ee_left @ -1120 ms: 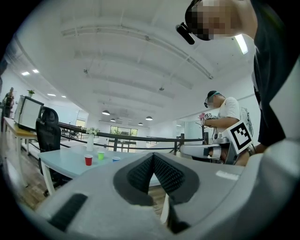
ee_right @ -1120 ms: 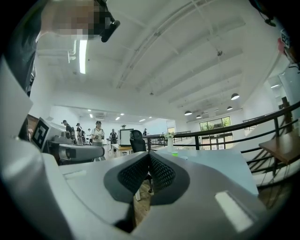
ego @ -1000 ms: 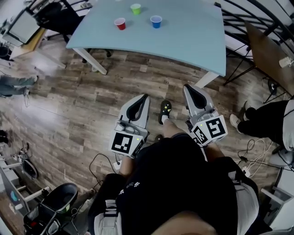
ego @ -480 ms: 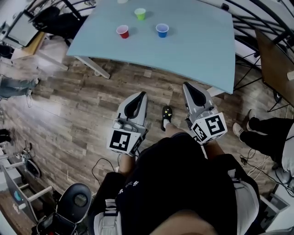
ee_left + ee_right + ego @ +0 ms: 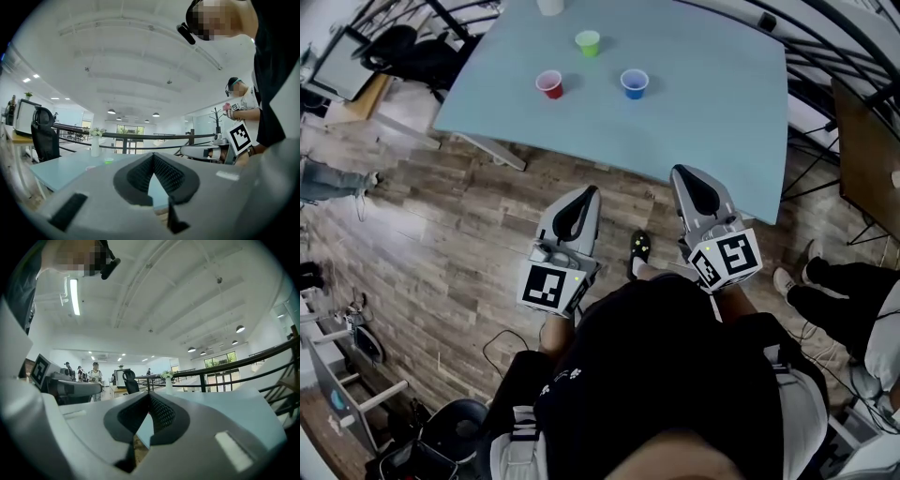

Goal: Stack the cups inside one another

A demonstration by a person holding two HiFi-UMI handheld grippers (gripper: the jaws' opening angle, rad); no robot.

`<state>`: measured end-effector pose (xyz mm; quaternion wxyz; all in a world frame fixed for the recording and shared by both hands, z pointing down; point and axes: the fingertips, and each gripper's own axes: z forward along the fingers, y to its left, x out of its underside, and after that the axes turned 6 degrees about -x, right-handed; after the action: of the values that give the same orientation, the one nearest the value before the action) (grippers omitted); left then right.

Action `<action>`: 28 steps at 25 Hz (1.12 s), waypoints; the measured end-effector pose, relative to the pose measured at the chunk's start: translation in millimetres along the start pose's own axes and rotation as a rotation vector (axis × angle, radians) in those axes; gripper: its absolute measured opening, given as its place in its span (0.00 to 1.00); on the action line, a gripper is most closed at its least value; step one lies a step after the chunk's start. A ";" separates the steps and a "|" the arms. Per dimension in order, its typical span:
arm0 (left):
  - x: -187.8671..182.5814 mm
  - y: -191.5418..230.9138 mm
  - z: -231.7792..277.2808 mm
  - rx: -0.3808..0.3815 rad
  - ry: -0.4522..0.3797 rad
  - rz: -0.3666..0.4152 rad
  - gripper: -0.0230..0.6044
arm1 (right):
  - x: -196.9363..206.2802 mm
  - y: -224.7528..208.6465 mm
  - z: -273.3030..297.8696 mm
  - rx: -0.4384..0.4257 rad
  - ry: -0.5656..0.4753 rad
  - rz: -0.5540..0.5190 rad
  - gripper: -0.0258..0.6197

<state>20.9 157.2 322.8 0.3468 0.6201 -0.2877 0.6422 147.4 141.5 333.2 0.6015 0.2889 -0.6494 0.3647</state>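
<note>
As both hang above the floor, left gripper and right gripper are clenched, empty.

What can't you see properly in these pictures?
Vase: head view, cut off by the top edge.
Green cup: left gripper view, too small, just a dot.
Blue cup: right gripper view, hidden behind the right hand-held gripper.
</note>
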 end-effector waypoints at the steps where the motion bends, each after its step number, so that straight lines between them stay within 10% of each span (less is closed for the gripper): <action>1: 0.3 2.2 5.6 -0.002 -0.001 0.000 0.02 | -0.1 -4.9 3.7 0.000 -0.003 0.001 0.06; 28: 8.0 29.4 88.0 -0.064 0.025 0.048 0.02 | 16.4 -85.3 60.4 -0.045 0.006 0.011 0.06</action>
<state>49.8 70.1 338.4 0.3547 0.5935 -0.3186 0.6484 180.5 44.5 359.6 0.6078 0.2707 -0.6572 0.3540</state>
